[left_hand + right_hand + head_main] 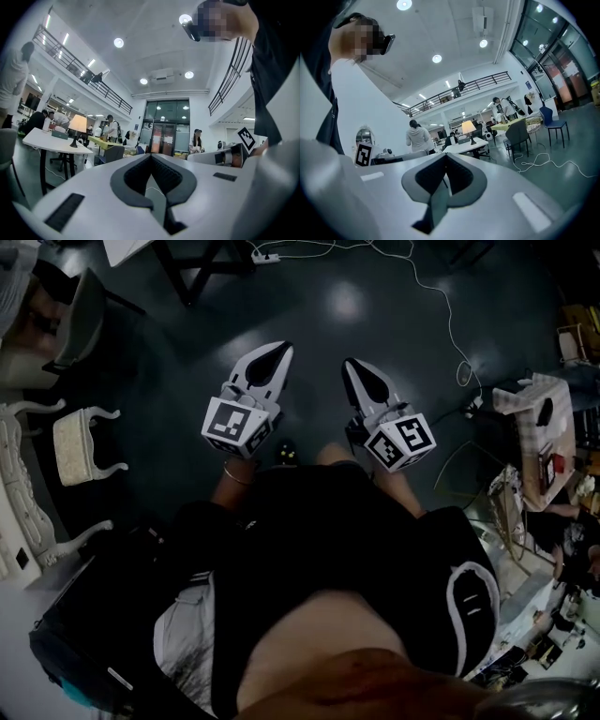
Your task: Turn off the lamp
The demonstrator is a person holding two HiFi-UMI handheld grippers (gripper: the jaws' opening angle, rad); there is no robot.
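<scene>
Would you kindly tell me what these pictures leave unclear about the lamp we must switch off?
Switch on the lamp: too small and distant in both gripper views.
Its cord: too small there as well.
Head view: lamp outside the frame altogether.

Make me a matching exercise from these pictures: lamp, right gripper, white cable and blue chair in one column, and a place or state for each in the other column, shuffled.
1. lamp
2. right gripper
3. white cable
4. blue chair

A. lying loose on the floor
B. lit, on a white table
C. nobody sitting on it
D. jaws together, nothing between them

Pairs: 1-B, 2-D, 3-A, 4-C
</scene>
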